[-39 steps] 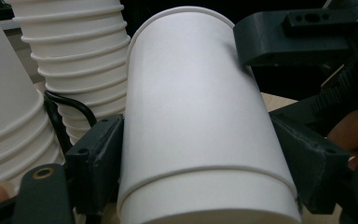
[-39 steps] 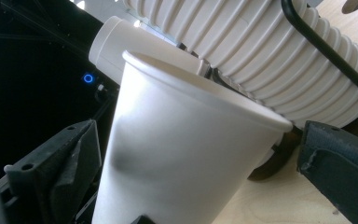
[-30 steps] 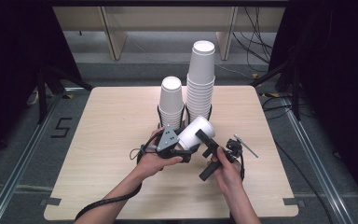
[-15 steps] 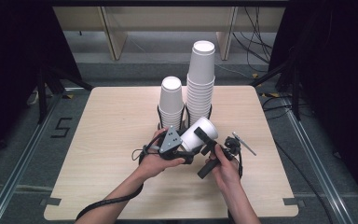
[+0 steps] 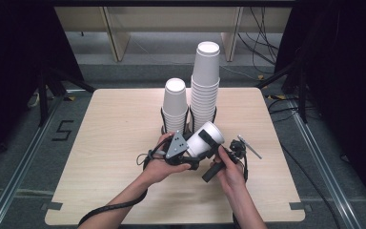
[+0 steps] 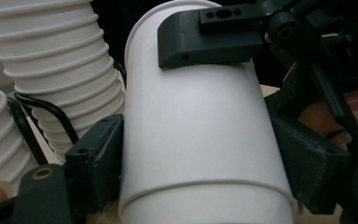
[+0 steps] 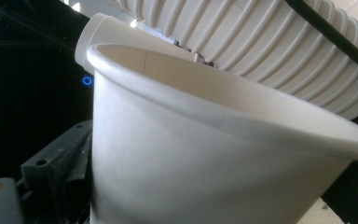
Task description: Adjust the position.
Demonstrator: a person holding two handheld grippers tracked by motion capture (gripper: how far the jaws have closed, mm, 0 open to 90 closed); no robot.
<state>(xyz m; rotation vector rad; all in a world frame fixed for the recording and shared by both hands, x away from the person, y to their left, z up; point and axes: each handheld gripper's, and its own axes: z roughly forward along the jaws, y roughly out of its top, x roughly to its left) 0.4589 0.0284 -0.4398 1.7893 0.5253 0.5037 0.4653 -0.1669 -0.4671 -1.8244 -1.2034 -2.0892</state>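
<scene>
Since the earlier frames the right gripper's (image 5: 215, 153) fingers have just been closing, its upper finger now lying over the paper cup (image 5: 204, 139); both hands sit as they did. From the high view, at lower centre of the frame, the cup lies tilted on its side just above the tabletop (image 5: 100, 157), open mouth toward the upper right, right in front of a short cup stack (image 5: 175, 107) and a tall cup stack (image 5: 205, 88) standing in a black wire holder. The left gripper (image 5: 190, 150) reaches in from the left, forearm slanting up from the bottom edge; the right hand (image 5: 228, 169) comes up beside it. Along the left gripper view, its fingers (image 6: 95, 163) are clenched on the cup's wall (image 6: 196, 140) at either side, while the other gripper's finger (image 6: 209, 39) rests on the wall near the rim at upper centre. Looking through the right gripper view, the cup's rim (image 7: 223, 112) sits between the fingers, one showing at lower left (image 7: 58, 168); whether they press yet I cannot tell. This looks like a handover or a pulling apart of nested cups; next the right fingers need to pinch firmly before the left lets go.
</scene>
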